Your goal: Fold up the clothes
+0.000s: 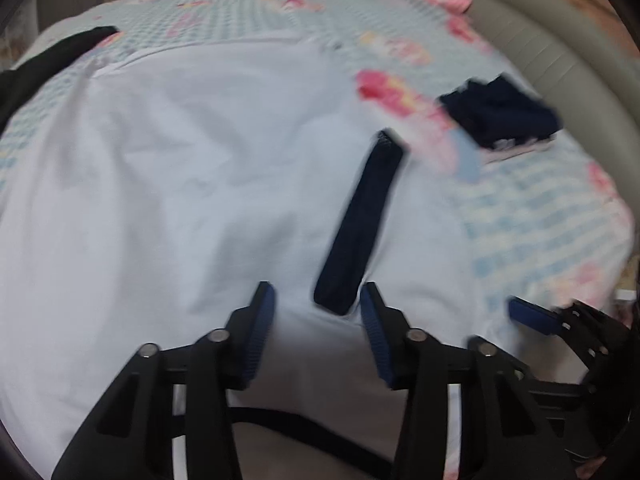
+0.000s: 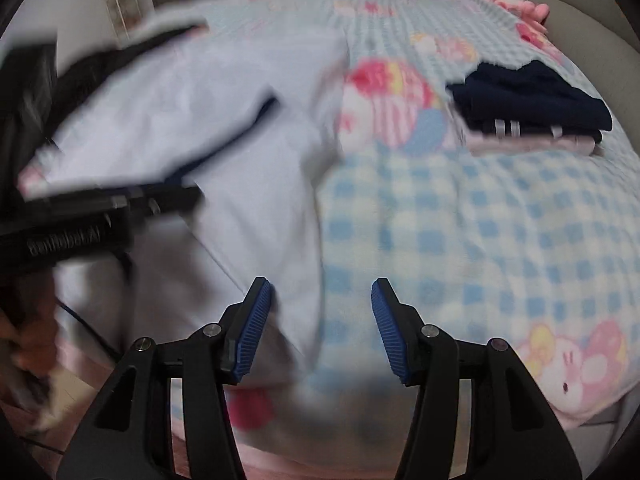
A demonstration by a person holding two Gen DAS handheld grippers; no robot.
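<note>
A white shirt [image 1: 180, 184] lies spread on the checked blanket [image 2: 460, 240], a dark cuff [image 1: 362, 224] across it; its right edge ends near open blanket. The left gripper [image 1: 318, 300] and right gripper [image 2: 322, 300] hang above the cloth, jaws apart, pinching nothing — both views blurred. Folded dark clothes [image 2: 528, 96] sit well apart.

Blue-checked cartoon blanket [image 2: 460, 240] over bed; grey padded headboard [image 1: 560, 40] at far edge

White shirt [image 1: 192, 184] under open left gripper [image 1: 318, 312]
</note>
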